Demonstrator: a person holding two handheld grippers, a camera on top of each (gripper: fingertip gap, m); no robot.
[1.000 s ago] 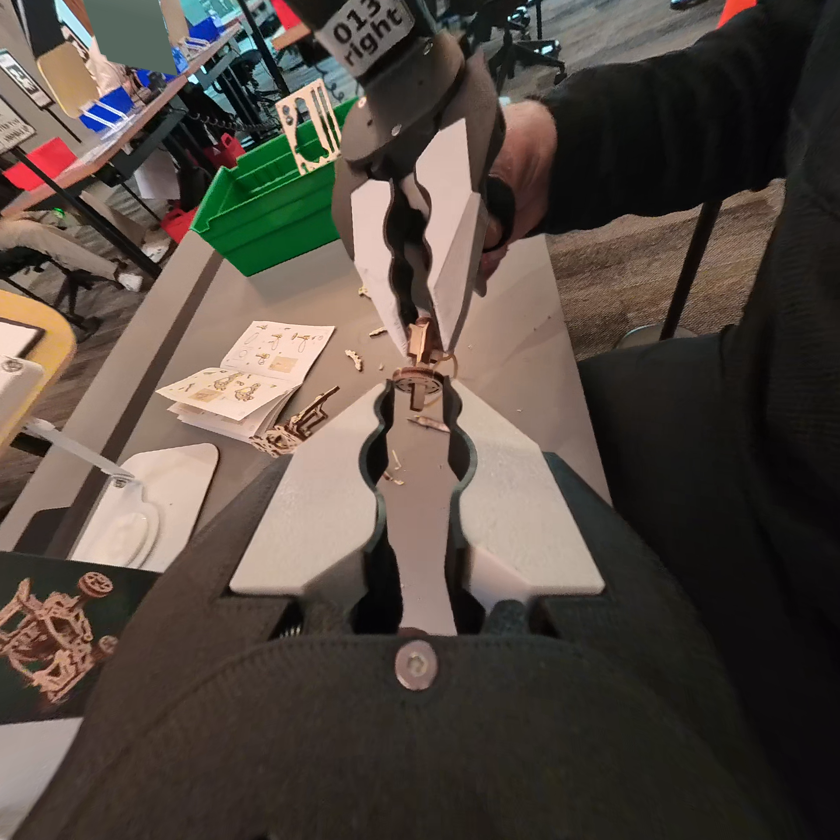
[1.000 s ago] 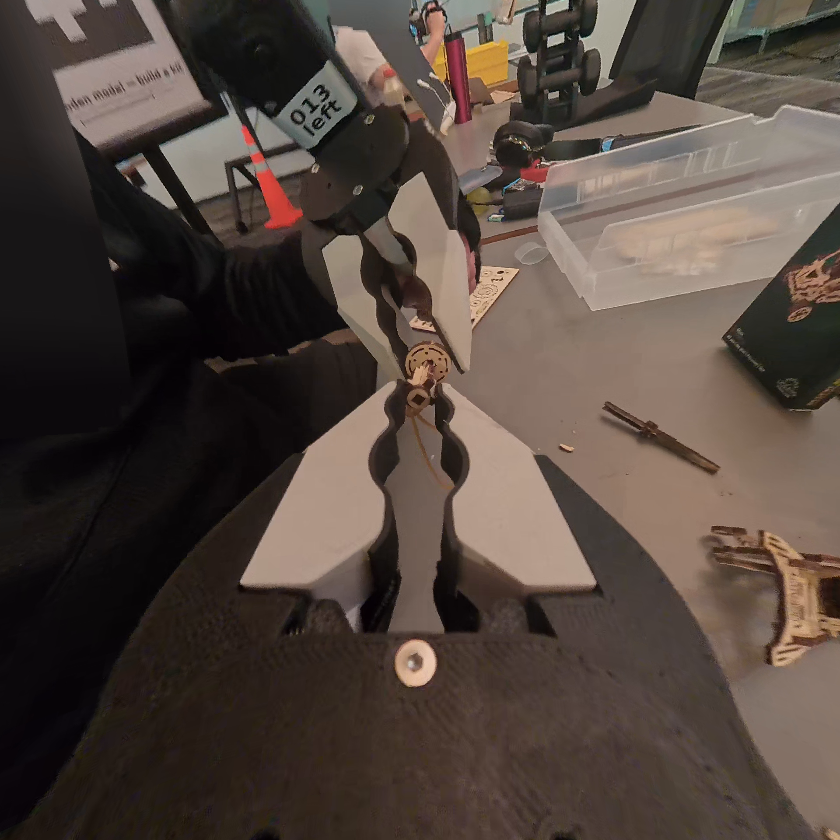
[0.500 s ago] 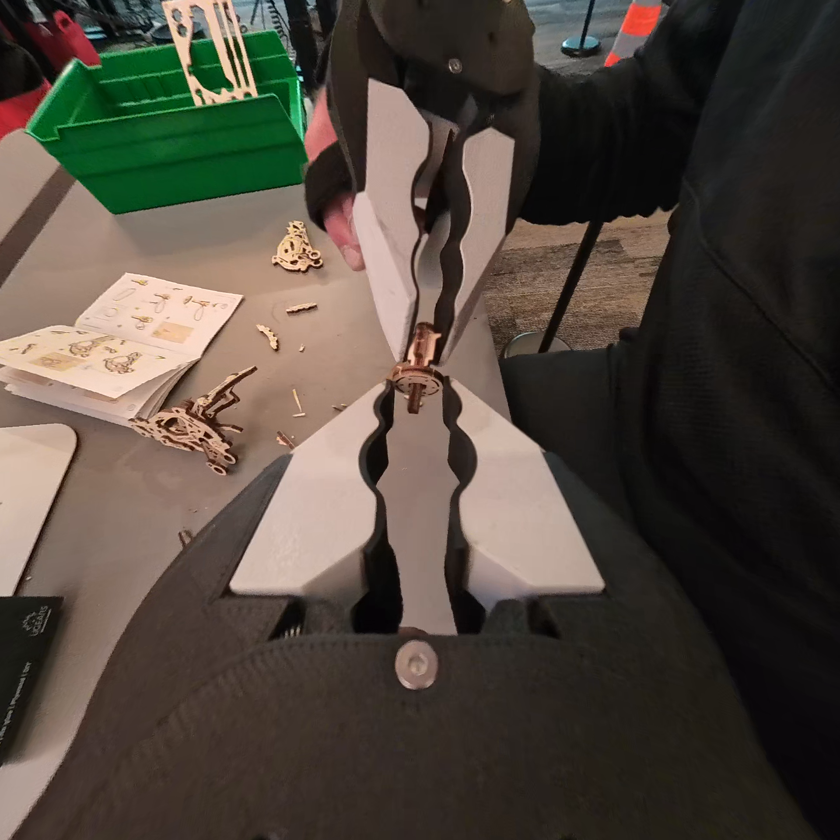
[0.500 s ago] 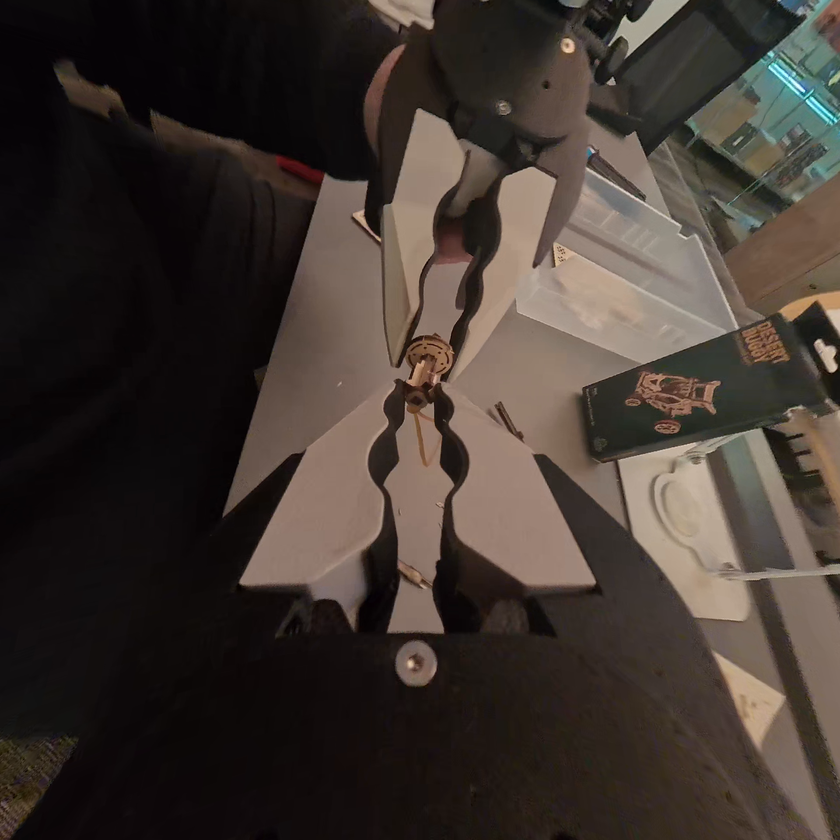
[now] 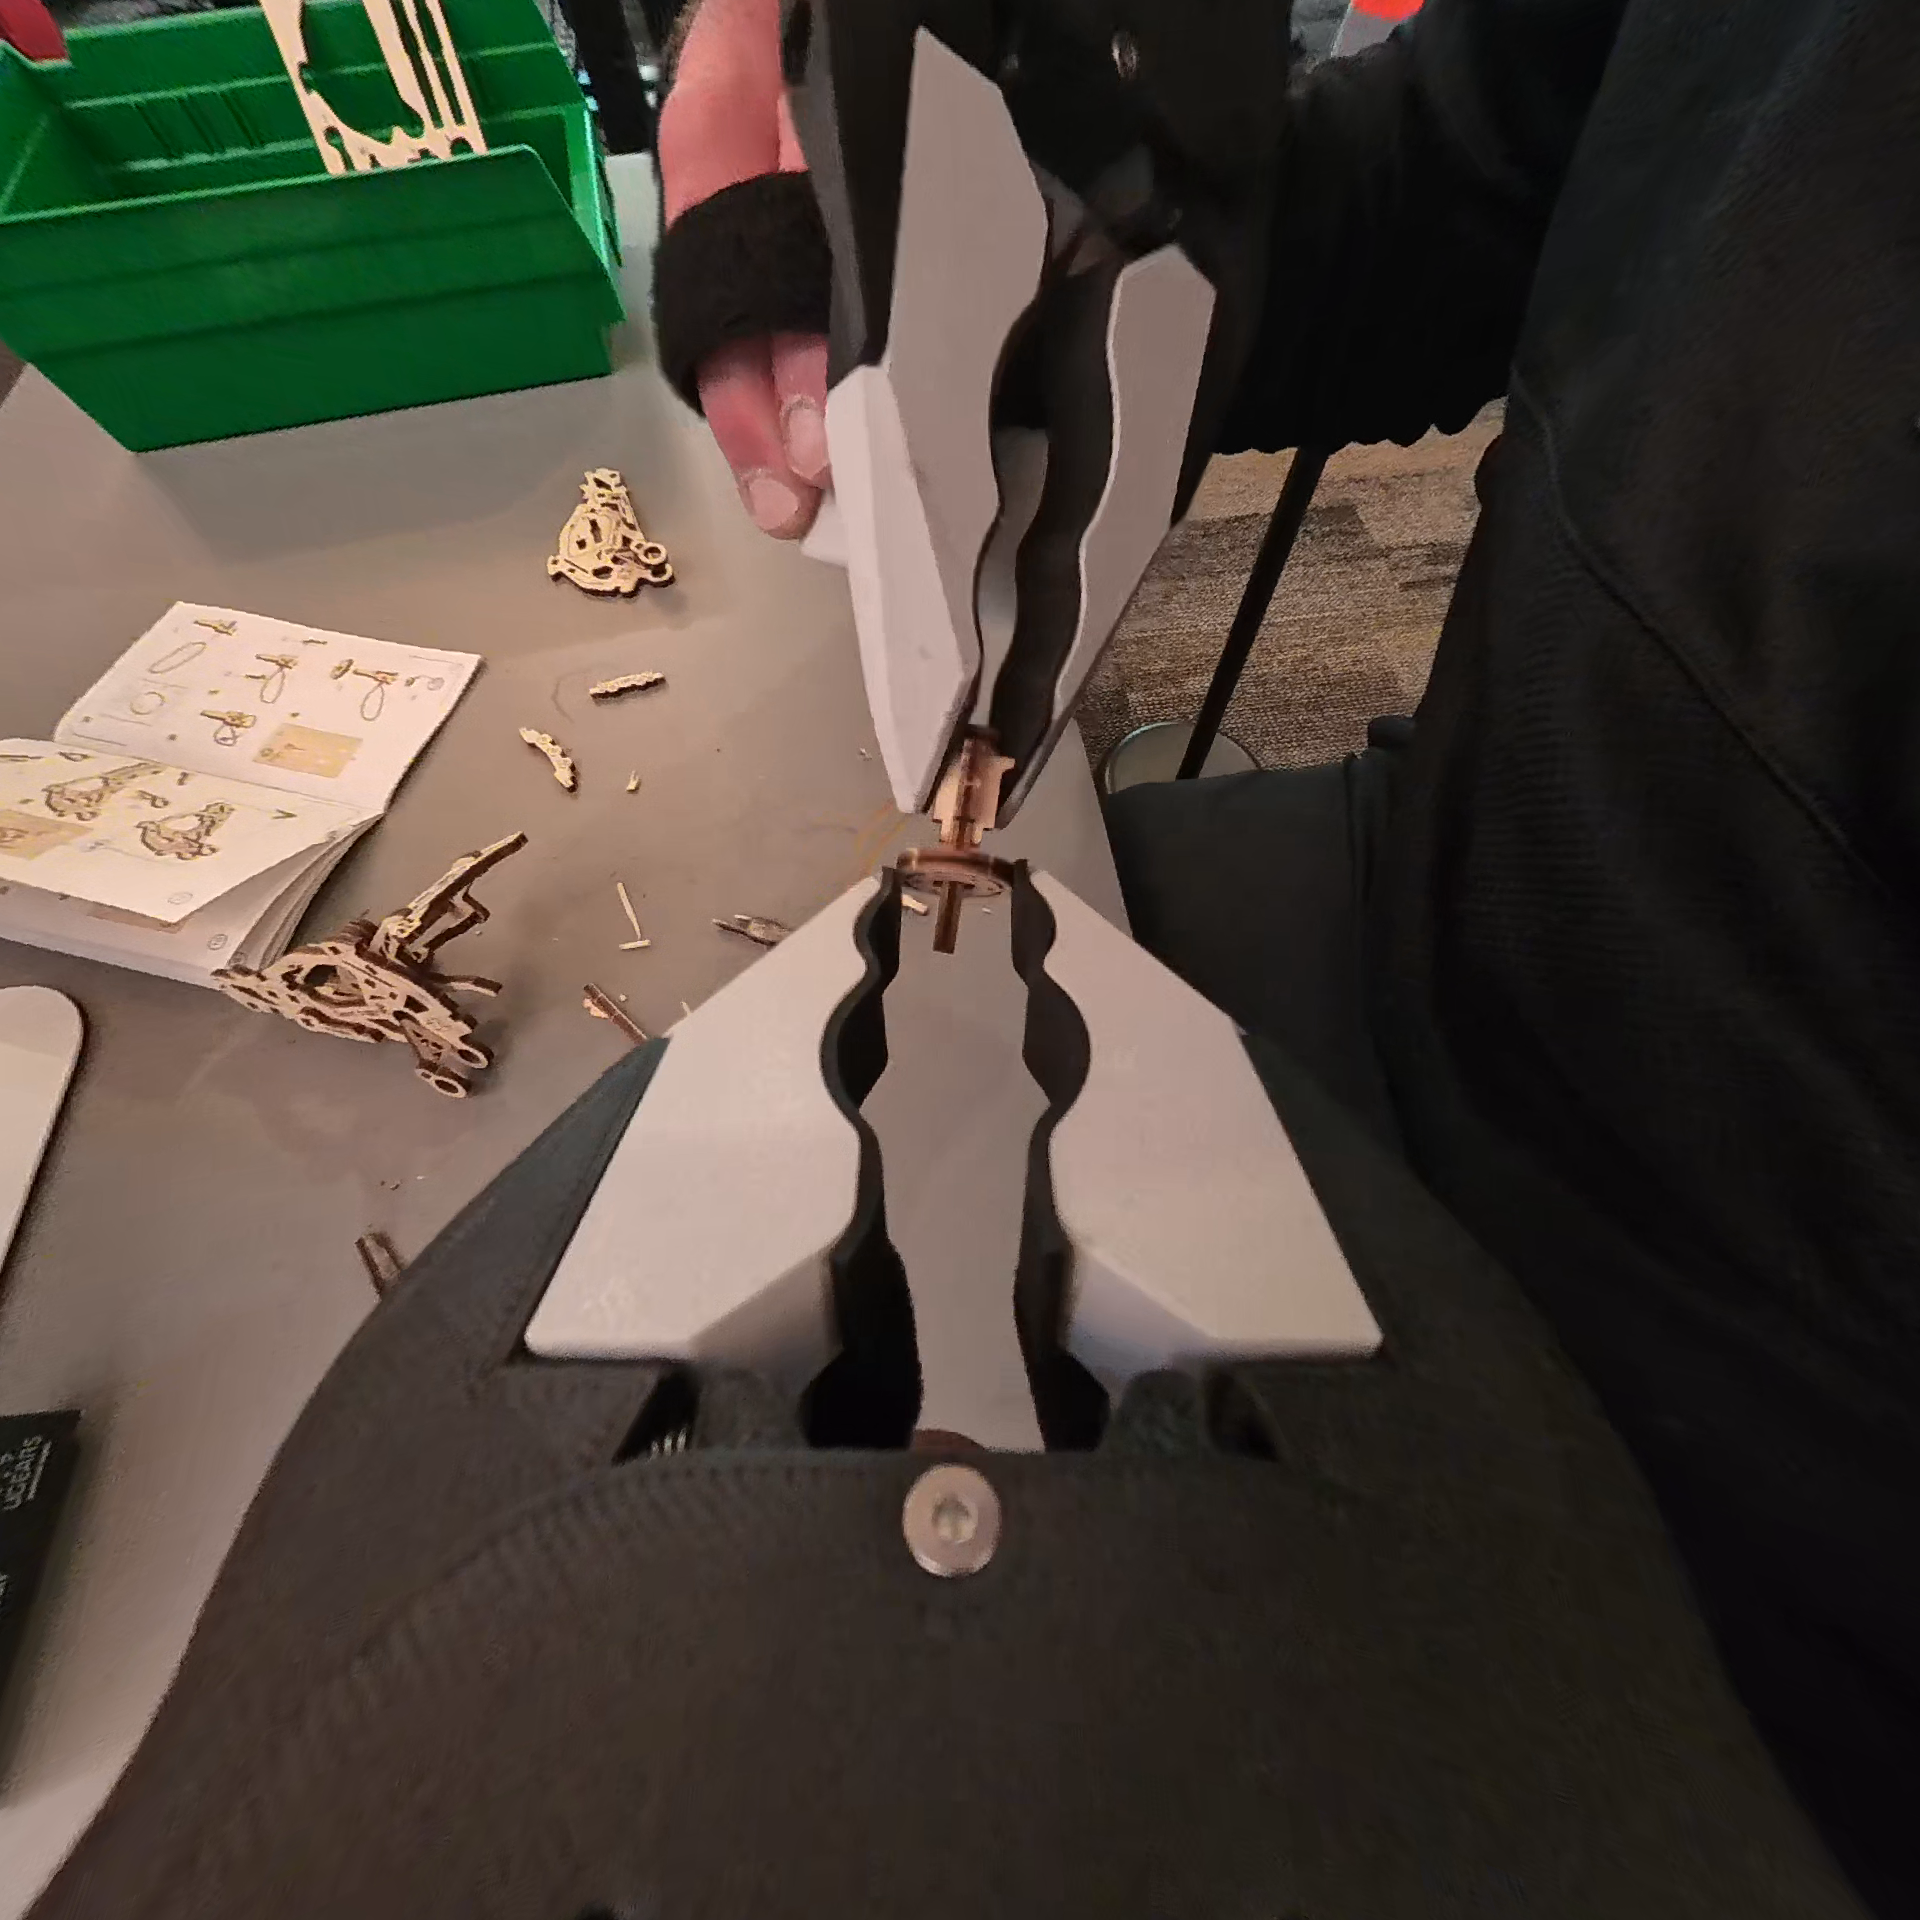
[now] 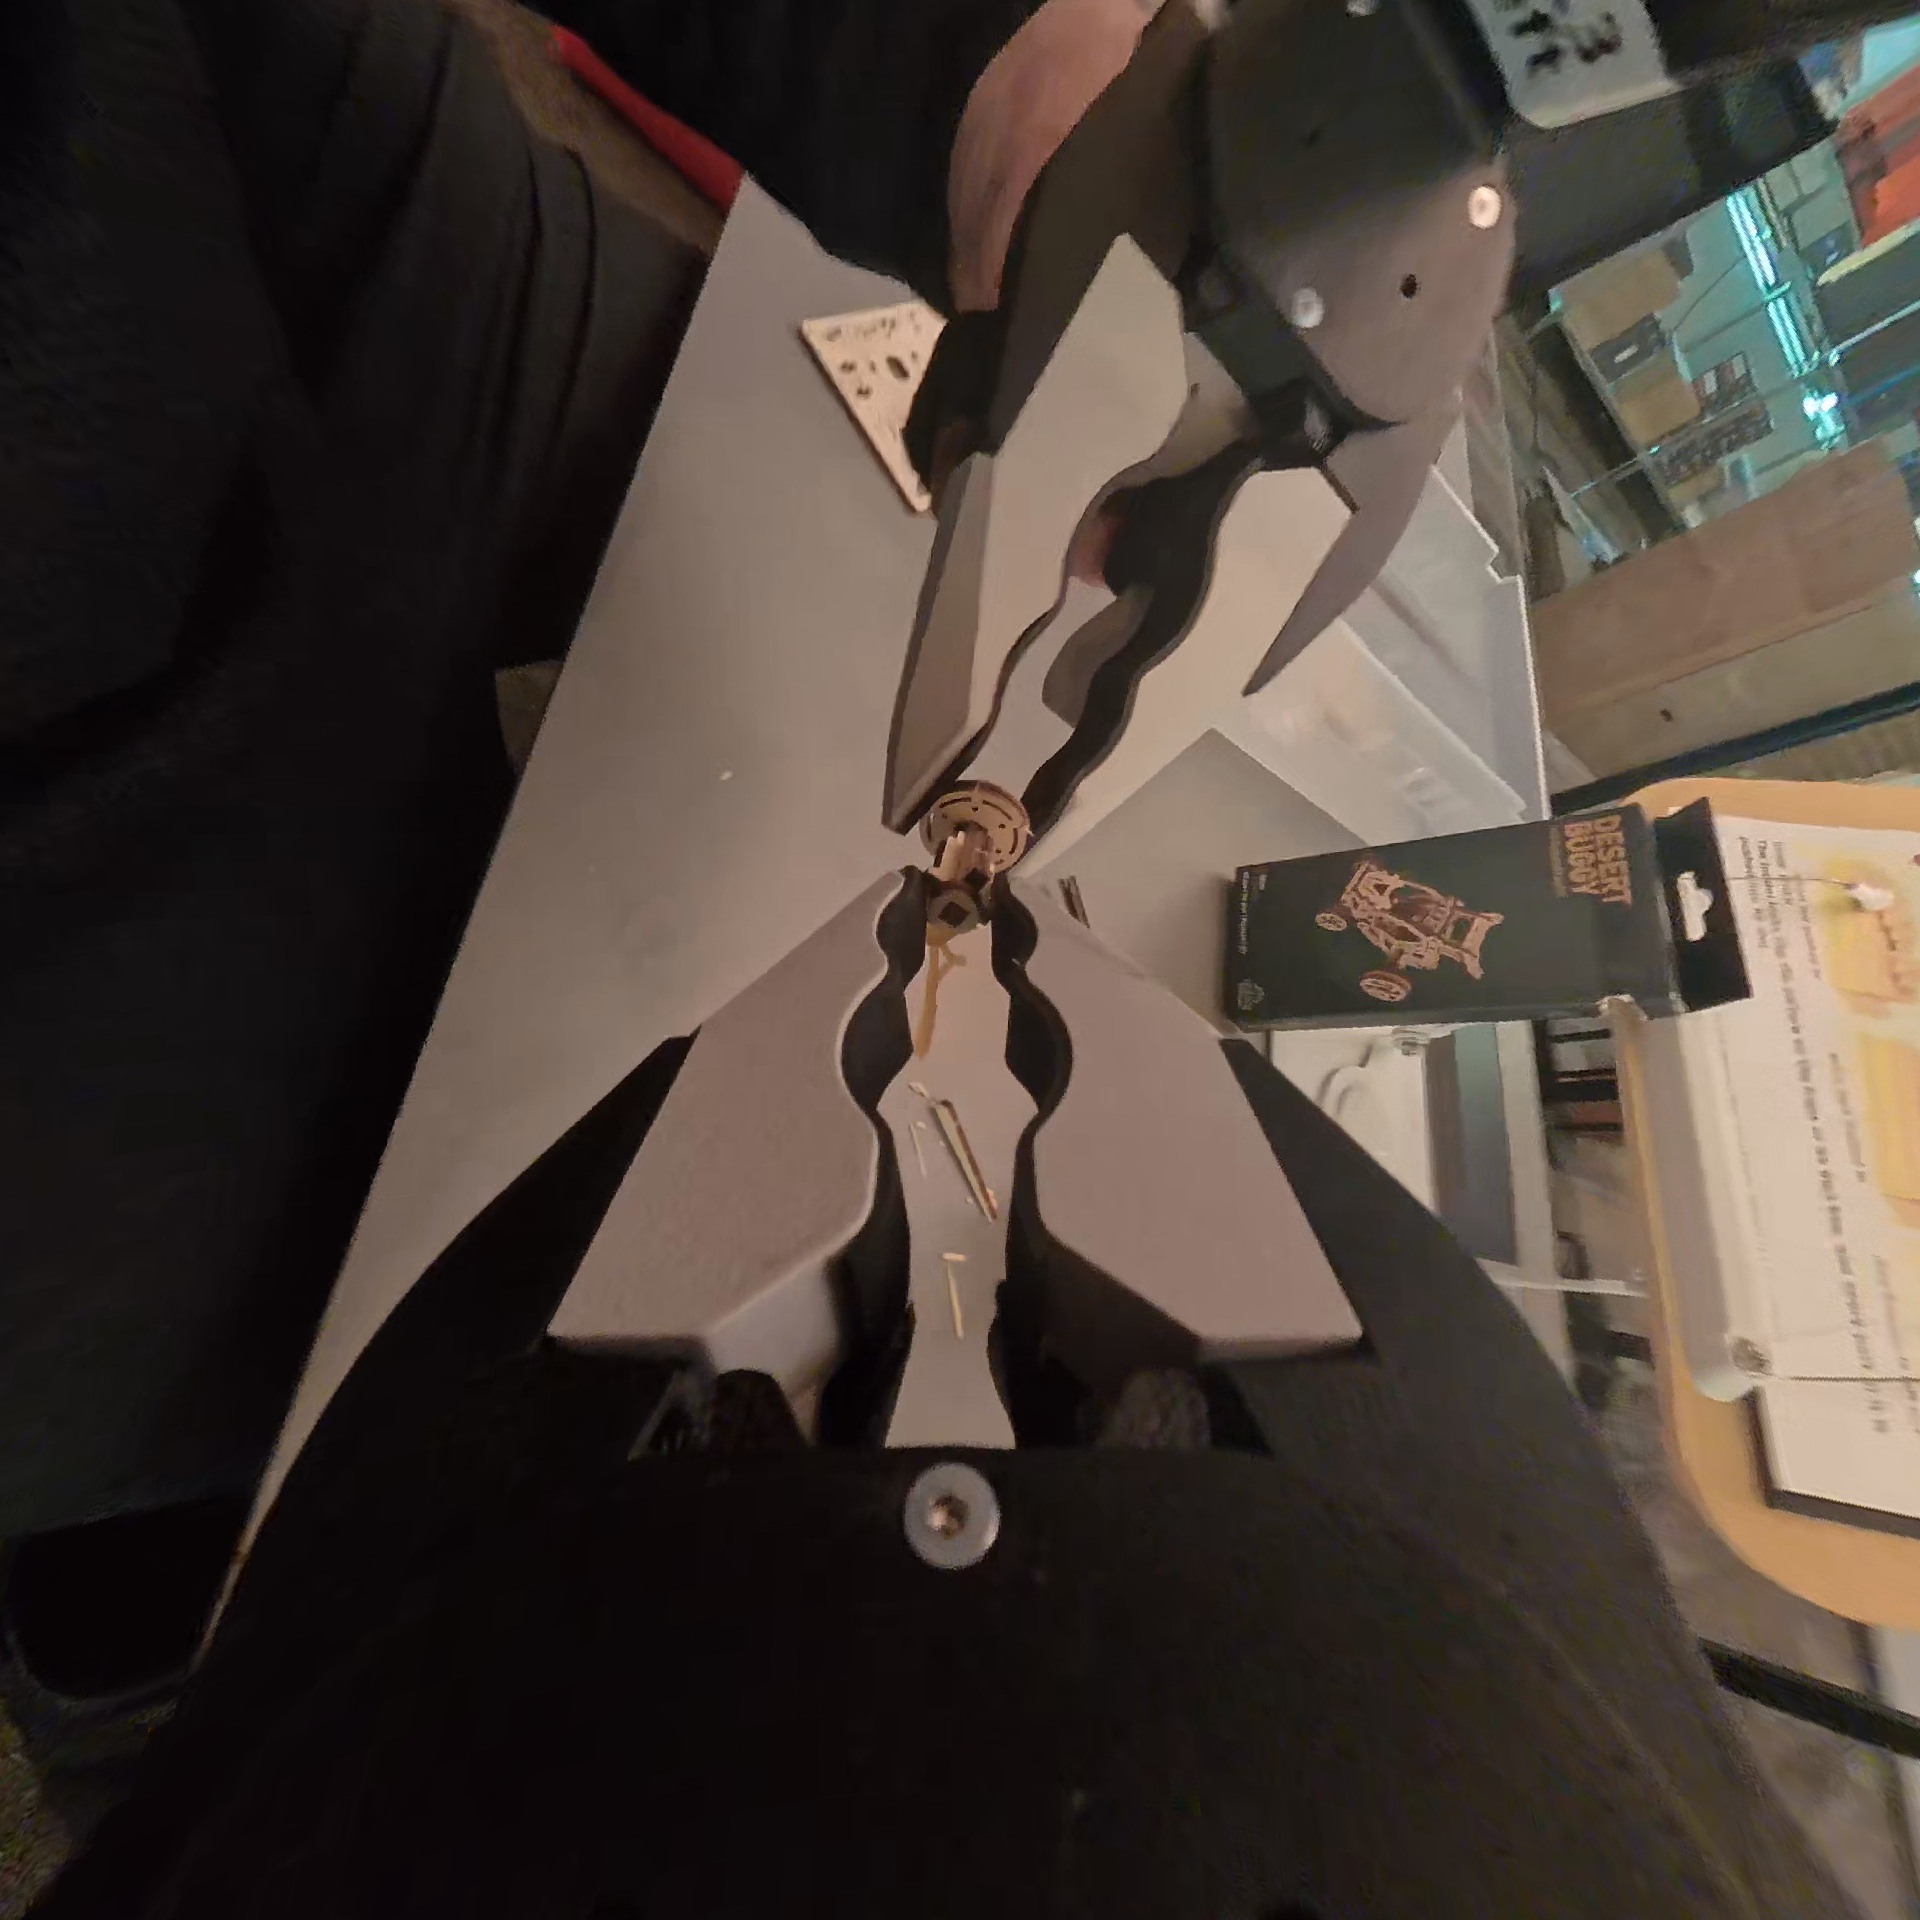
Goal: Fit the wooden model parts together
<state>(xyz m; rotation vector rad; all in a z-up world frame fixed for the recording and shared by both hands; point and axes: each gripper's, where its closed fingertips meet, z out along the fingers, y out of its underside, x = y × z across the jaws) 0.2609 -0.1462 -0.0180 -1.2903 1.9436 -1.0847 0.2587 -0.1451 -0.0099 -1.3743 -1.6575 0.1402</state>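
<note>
Now wooden axle [image 5: 948, 902] runs along left tongs [image 5: 954, 883].

Printed lettering on black box [image 6: 1455, 925], instruction booklet [image 5: 208, 769], and tan-board sheet [image 6: 1808, 1143].

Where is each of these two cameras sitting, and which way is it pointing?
Left wrist view: sits on the left gripper, looking along its fingers over the grey table toward a green bin; the person's hand shows.
Right wrist view: sits on the right gripper, facing back at the left gripper and a dark box.
Shared: wooden disc and small wooden part, tip to tip.
</note>
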